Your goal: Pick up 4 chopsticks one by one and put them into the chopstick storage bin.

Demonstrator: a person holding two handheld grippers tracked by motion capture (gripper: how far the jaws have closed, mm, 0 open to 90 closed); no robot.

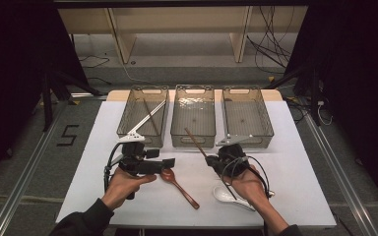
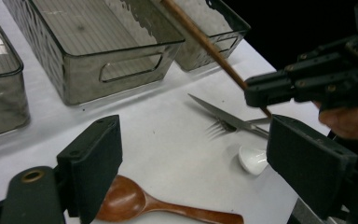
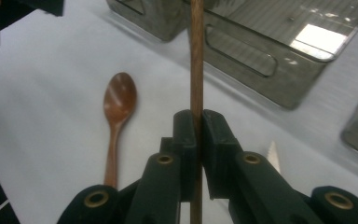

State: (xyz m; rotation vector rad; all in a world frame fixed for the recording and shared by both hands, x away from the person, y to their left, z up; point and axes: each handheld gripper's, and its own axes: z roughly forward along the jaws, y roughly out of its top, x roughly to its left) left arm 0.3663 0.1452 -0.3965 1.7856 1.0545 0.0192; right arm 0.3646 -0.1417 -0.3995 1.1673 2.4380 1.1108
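**Right gripper clamping a chopstick; left gripper standing open over the wooden spoon**

The right gripper (image 3: pixel 196 140) is holding a thin brown wooden chopstick (image 3: pixel 196 56) with its jaws closed tight on the shaft. In the high view, the chopstick (image 1: pixel 195 141) is slanting up and away from the right gripper (image 1: pixel 215 160) toward the near wall of the middle smoked-plastic bin (image 1: pixel 193 140).

The left gripper (image 2: pixel 191 158) is standing with its jaws wide apart and gripping nothing. A reddish-brown wooden spoon (image 2: pixel 135 205) is lying on the white table cover (image 2: pixel 168 135) just below the left jaw.

The left gripper view is showing a steel fork (image 2: pixel 230 121) lying on the cover beyond a white ceramic spoon (image 2: pixel 252 160); in the high view the fork cannot be made out, and the ceramic spoon (image 1: pixel 229 196) is lying beside the person's right hand (image 1: pixel 248 184).

The high view alone is showing all three bins in a row, with the left bin (image 1: pixel 128 115) holding a second dark chopstick (image 1: pixel 151 117) and a pale utensil that is too small to identify.
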